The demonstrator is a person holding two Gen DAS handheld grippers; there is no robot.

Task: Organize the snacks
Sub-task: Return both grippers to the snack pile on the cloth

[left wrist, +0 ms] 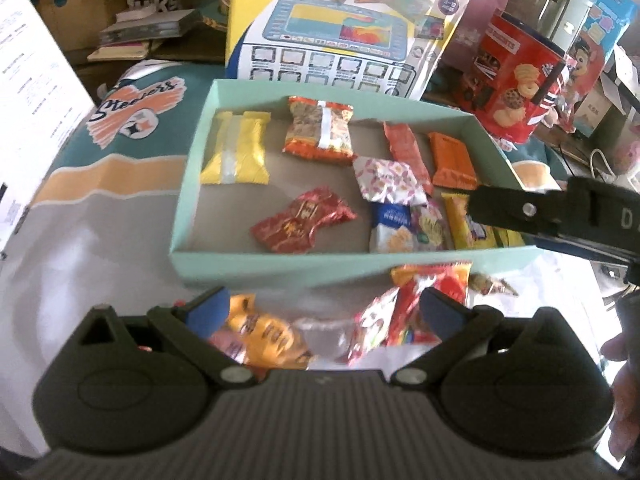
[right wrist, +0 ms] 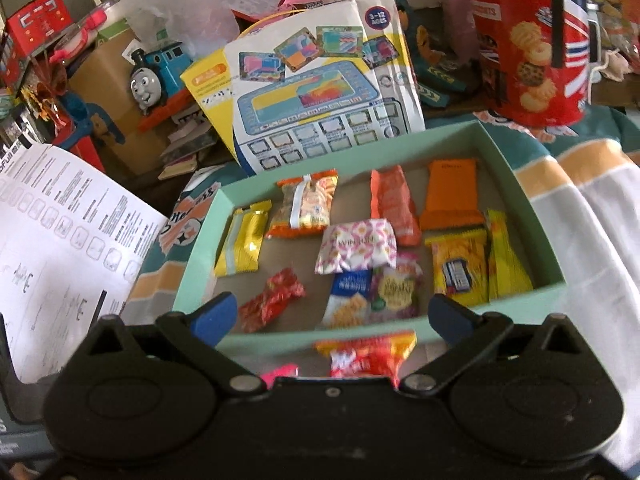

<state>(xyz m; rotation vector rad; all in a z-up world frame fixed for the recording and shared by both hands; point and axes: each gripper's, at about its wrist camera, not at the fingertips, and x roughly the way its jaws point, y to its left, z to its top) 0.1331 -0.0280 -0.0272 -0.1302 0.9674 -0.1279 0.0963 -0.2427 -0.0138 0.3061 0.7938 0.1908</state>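
Left claw [left wrist: 324, 310] is gaping over loose snack packets [left wrist: 424, 300] beside the mint box [left wrist: 320, 268]; only the right view is showing the empty, wide-apart right claw [right wrist: 334, 316] facing a toy train [right wrist: 160, 76].

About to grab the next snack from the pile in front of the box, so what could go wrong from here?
1. The loose packets overlap, so the open left gripper may pinch two at once.
2. The right gripper is open too, close over the red and yellow packet; both tools may crowd each other.
3. The right half of the green box is already crowded, so another packet dropped there may pile up; the left half has bare floor.
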